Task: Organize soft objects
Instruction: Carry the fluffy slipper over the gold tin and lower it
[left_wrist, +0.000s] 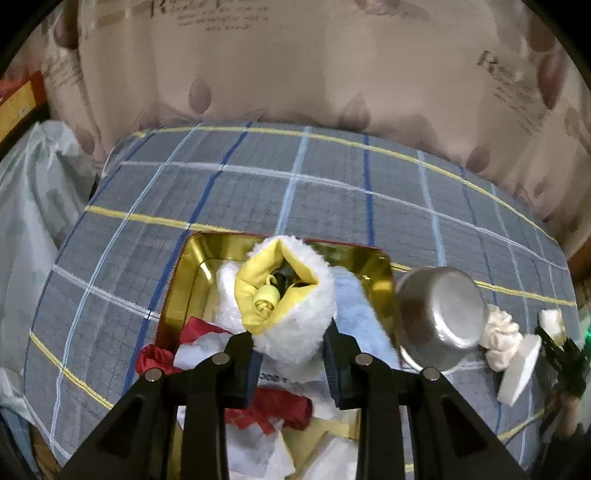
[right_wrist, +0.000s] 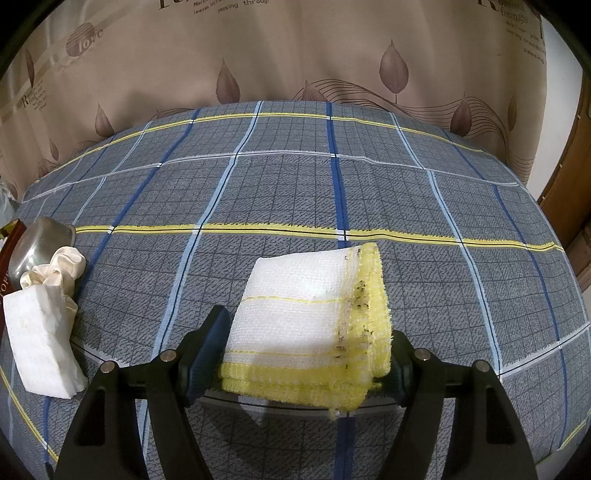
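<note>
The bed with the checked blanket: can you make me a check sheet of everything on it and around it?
Surface: checked blanket, grey with blue, white and yellow lines.
Job's things: fluffy white pouch with yellow lining, held over the gold tin; the tin holds red and white cloths and a blue towel. Folded white and yellow cloth lies on the blanket.
Clutter: steel bowl tipped on its side, cream scrunchie, white sponge block.
Grippers: left gripper jaws shut on the pouch; right gripper jaws on either side of the folded cloth.
Cables: nothing seen.
Surroundings: beige leaf-print curtain behind; plastic bag at the left.
</note>
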